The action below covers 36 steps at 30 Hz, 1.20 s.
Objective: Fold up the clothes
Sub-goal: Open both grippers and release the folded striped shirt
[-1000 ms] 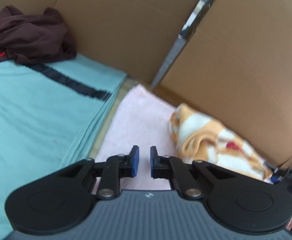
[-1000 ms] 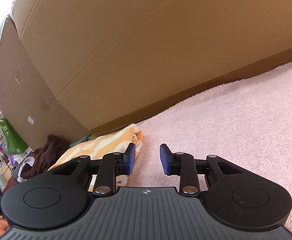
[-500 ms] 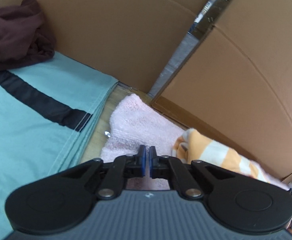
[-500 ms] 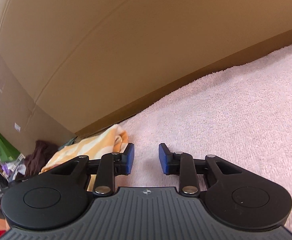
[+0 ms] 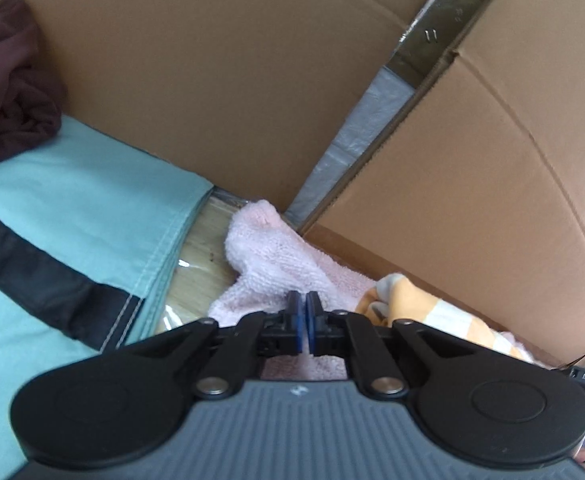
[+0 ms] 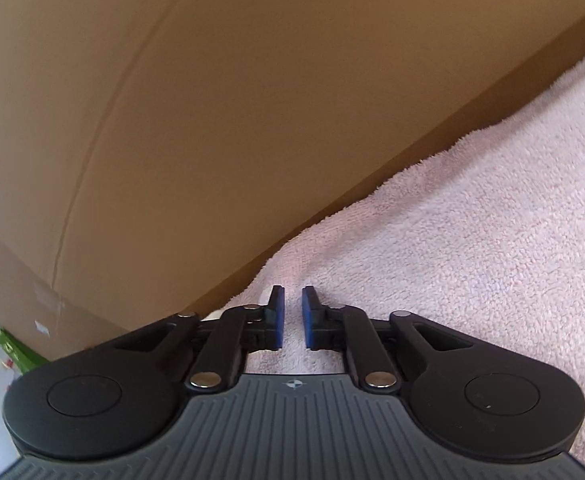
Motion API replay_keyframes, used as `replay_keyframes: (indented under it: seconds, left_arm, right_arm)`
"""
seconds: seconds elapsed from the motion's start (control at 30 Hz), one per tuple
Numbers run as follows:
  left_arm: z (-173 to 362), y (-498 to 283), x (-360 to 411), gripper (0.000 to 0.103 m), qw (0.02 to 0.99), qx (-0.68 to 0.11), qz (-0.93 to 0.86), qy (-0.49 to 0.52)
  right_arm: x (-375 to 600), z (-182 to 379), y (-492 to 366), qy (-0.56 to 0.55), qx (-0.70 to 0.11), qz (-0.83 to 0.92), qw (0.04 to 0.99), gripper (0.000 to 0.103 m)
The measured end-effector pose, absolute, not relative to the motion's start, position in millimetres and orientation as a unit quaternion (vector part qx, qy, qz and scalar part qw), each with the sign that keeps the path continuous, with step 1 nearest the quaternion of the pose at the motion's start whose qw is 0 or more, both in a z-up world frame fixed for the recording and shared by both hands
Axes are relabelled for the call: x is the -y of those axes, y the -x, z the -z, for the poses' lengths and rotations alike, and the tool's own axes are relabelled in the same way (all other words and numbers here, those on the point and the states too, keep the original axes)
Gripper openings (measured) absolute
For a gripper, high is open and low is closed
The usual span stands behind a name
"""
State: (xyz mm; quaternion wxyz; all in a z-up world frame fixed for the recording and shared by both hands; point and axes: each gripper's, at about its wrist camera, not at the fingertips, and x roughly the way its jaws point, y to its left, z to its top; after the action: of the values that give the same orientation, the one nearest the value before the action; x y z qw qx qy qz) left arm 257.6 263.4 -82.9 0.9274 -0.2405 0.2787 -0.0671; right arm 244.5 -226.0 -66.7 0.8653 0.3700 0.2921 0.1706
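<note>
While the pink towel (image 5: 276,256) lies on the counter (image 5: 200,248), wedged into the corner between the cardboard boxes (image 5: 212,80), I'm working its near edge with both hands. The left gripper (image 5: 304,320) is all but closed. Its fingers have just eased apart a hair, and a ridge of terry runs from the far corner straight up into the tips, so I read that as a pinch on the towel's edge. On the other side, the right gripper (image 6: 290,316) sits low over the same towel, right beside the box wall. Its fingers have just been closing and now stand a slim gap apart with pink pile showing in the gap. I can't yet see the pads biting.

The way to do this well is to get that right pinch properly seated before lifting anything. I want a true edge in there, not just surface loops. Then I should raise both hands together and level, so the hem stays taut between them and doesn't sag.

One thing to watch is the yellow striped cloth (image 5: 432,312), which is touching the towel on the right and could drag along. The teal cloth (image 5: 72,208) lies apart on the left, out of the way.
</note>
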Motion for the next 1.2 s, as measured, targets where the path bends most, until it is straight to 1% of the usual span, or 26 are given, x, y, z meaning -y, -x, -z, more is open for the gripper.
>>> replay_keyframes:
  seconds: [0.17, 0.2, 0.23, 0.27, 0.3, 0.33, 0.4, 0.47, 0.5, 0.53, 0.63, 0.67, 0.77, 0.8, 0.83, 0.87, 0.9, 0.93, 0.97, 1.03, 1.1, 1.17, 1.2]
  left_arm:
    - [80, -240, -260, 0.007, 0.934, -0.274, 0.038, 0.227]
    - [79, -236, -258, 0.008, 0.935, -0.275, 0.037, 0.221]
    - [79, -230, -257, 0.012, 0.936, -0.275, 0.036, 0.217]
    - [78, -225, -257, 0.015, 0.937, -0.273, 0.037, 0.216]
    - [78, -222, -259, 0.026, 0.937, -0.268, 0.035, 0.219]
    - [78, -218, -261, 0.036, 0.938, -0.264, 0.032, 0.222]
    - [77, -215, -261, 0.036, 0.940, -0.267, 0.026, 0.210]
    - [74, -203, -255, 0.039, 0.945, -0.267, 0.018, 0.189]
    - [72, -196, -256, 0.051, 0.947, -0.259, 0.015, 0.187]
    - [71, -188, -256, 0.058, 0.950, -0.251, 0.011, 0.184]
    - [67, -172, -256, 0.058, 0.954, -0.244, -0.004, 0.175]
    - [65, -166, -254, 0.054, 0.954, -0.247, -0.011, 0.170]
    - [61, -133, -249, 0.053, 0.954, -0.247, 0.004, 0.172]
    - [61, -121, -243, 0.054, 0.955, -0.248, 0.014, 0.165]
    - [61, -110, -238, 0.056, 0.956, -0.249, 0.023, 0.157]
    - [62, -100, -232, 0.058, 0.957, -0.249, 0.027, 0.145]
    - [63, -95, -231, 0.060, 0.956, -0.254, 0.031, 0.145]
    - [64, -93, -232, 0.065, 0.955, -0.255, 0.026, 0.152]
    - [65, -91, -234, 0.067, 0.953, -0.257, 0.021, 0.158]
    - [67, -87, -236, 0.067, 0.950, -0.261, 0.011, 0.172]
    - [70, -83, -239, 0.065, 0.947, -0.264, 0.002, 0.185]
    - [70, -82, -240, 0.065, 0.948, -0.258, 0.000, 0.189]
    - [69, -81, -240, 0.063, 0.949, -0.256, -0.003, 0.186]
  right_arm:
    - [231, 62, -235, -0.358, -0.311, -0.171, 0.863, 0.004]
    - [236, 59, -229, -0.357, -0.320, -0.168, 0.862, 0.006]
    - [242, 56, -221, -0.356, -0.326, -0.164, 0.860, 0.009]
    - [249, 54, -211, -0.358, -0.329, -0.162, 0.859, 0.018]
    - [257, 53, -201, -0.359, -0.330, -0.162, 0.858, 0.021]
    - [264, 53, -192, -0.357, -0.328, -0.167, 0.859, 0.022]
    - [276, 53, -172, -0.339, -0.325, -0.182, 0.864, 0.021]
    - [286, 52, -152, -0.319, -0.317, -0.189, 0.873, 0.021]
    - [290, 52, -143, -0.314, -0.310, -0.191, 0.877, 0.022]
    - [295, 54, -133, -0.318, -0.304, -0.194, 0.877, 0.024]
    - [304, 56, -123, -0.360, -0.286, -0.197, 0.866, 0.024]
    - [305, 57, -125, -0.368, -0.283, -0.193, 0.865, 0.024]
    - [303, 51, -122, -0.342, -0.293, -0.177, 0.875, 0.023]
    - [300, 47, -120, -0.323, -0.296, -0.171, 0.883, 0.026]
    - [297, 43, -117, -0.304, -0.291, -0.174, 0.890, 0.035]
    - [297, 43, -111, -0.296, -0.285, -0.183, 0.893, 0.039]
    - [299, 43, -106, -0.295, -0.279, -0.188, 0.894, 0.048]
    - [305, 46, -102, -0.307, -0.277, -0.187, 0.891, 0.051]
    - [311, 49, -99, -0.322, -0.273, -0.187, 0.887, 0.051]
    - [328, 56, -91, -0.367, -0.254, -0.184, 0.876, 0.046]
    - [336, 59, -86, -0.391, -0.240, -0.162, 0.874, 0.041]
    - [339, 57, -75, -0.381, -0.234, -0.137, 0.884, 0.042]
    - [340, 56, -69, -0.376, -0.231, -0.124, 0.889, 0.042]
